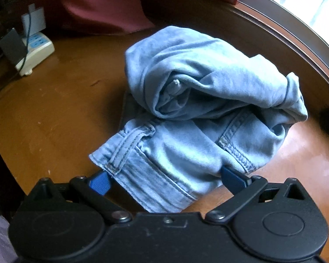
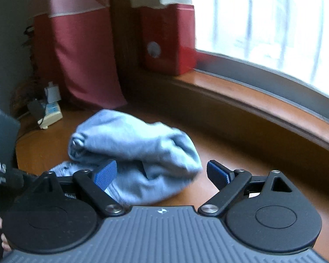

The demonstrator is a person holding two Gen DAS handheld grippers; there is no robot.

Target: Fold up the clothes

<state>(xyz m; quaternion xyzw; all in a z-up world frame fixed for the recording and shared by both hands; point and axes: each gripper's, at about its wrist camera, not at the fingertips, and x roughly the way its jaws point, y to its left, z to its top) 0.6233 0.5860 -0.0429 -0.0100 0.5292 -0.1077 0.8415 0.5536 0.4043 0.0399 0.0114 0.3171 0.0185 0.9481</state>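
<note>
Jeans (image 1: 197, 100), light blue denim, lie bunched in a rough roll on the brown wooden table (image 1: 54, 114), towards its far right side near the window sill (image 2: 241, 92), well apart from the cream power strip (image 1: 36, 51) at the far left corner below the red curtain (image 2: 81, 54). They seem to sit mid-table so both tools can reach them from the near edge. The left gripper (image 1: 164, 179) is spread wide, its blue pads on either side of the near waistband corner; the fabric lies between the pads but they are not pressing on it, so nothing is grasped, and this looks like a line-up for a pinch on the band. The right gripper (image 2: 162, 173) is likewise released, jaws apart, hanging above the near edge of the bundle; that view is blurred, so I cannot tell whether the left pad touches cloth or only overlaps it. As for the garment itself: the upper part is rolled over on itself into a fat, loose tube with deep creases, while the lower layer lies flatter, showing a belt loop, double stitched seams and the waistband towards the near left. It is thick and floppy, far from a neat fold, and I judge it needs spreading flat first.
</note>
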